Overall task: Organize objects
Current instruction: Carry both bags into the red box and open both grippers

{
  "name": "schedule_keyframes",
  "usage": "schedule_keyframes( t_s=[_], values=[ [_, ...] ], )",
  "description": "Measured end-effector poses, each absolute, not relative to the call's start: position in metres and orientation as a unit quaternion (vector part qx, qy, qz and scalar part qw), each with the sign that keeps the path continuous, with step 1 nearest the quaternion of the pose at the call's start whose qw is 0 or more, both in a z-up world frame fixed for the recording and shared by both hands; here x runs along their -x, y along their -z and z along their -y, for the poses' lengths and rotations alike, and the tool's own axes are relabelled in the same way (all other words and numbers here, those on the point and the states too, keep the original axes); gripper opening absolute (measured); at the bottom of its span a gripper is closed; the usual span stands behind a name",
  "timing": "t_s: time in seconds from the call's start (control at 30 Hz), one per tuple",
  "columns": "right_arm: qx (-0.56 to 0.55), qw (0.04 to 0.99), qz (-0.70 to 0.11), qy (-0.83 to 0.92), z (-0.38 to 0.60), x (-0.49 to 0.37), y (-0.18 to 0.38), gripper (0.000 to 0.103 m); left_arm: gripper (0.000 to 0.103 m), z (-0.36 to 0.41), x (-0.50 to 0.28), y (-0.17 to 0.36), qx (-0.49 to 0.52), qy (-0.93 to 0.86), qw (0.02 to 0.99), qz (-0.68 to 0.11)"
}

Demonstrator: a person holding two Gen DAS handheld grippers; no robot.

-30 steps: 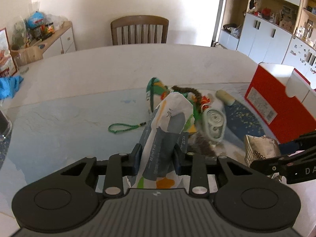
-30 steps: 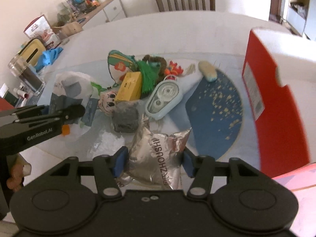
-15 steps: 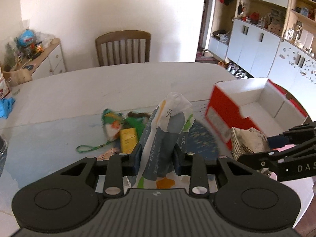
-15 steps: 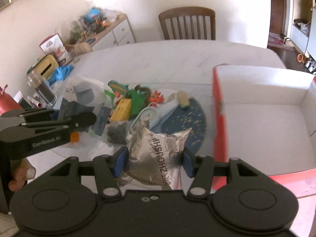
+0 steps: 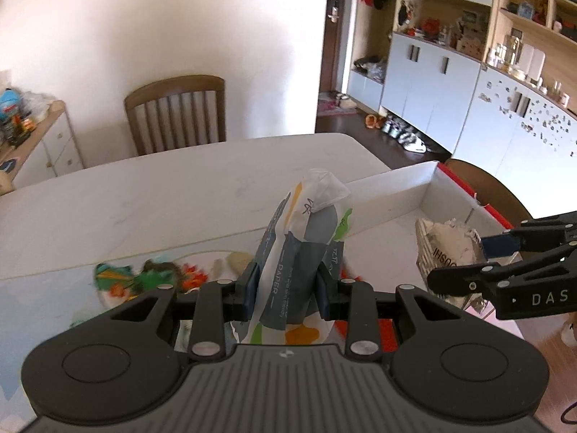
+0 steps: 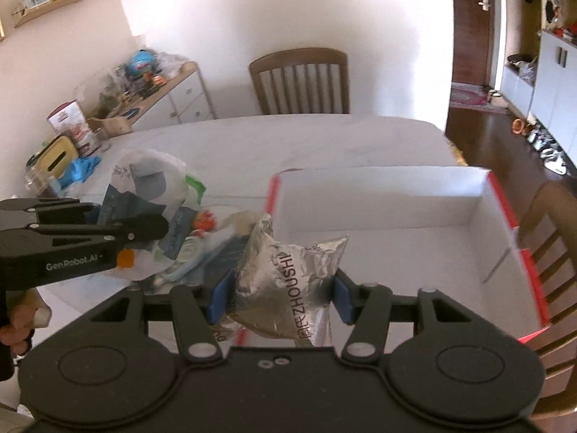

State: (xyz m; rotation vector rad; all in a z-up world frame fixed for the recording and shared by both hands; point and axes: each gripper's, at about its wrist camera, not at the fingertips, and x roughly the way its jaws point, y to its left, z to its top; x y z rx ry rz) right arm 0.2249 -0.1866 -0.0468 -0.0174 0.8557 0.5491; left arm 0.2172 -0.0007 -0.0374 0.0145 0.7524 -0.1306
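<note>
Left gripper (image 5: 287, 290) clamps paper-tissue pack (image 5: 303, 252), held in air beside red box (image 6: 396, 216), near its left wall. Right gripper (image 6: 279, 297) clamps silver foil pouch (image 6: 288, 270) over box's near-left corner. Toy clutter (image 5: 151, 278) left of box on table (image 5: 162, 195); wooden chair (image 6: 299, 83) beyond.

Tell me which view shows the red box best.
The right wrist view: the red box shows its open white inside, three walls and red rim. The left wrist view catches only a far corner behind the paper pack and right gripper.
</note>
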Motion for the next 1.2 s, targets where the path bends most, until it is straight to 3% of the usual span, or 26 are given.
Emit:
schedule_keyframes(
  t_s=[0.67,1.2],
  values=[
    [0.028,0.875,-0.431,-0.220,0.260,-0.293,0.086,0.055,0.031,0.106,-0.320,0.070,-0.078,0.098,0.909,-0.398],
    [0.101,0.837,-0.482,-0.239,0.250,-0.307,0.146,0.055,0.031,0.143,-0.364,0.136,-0.092,0.123,0.851,-0.502]
  ],
)
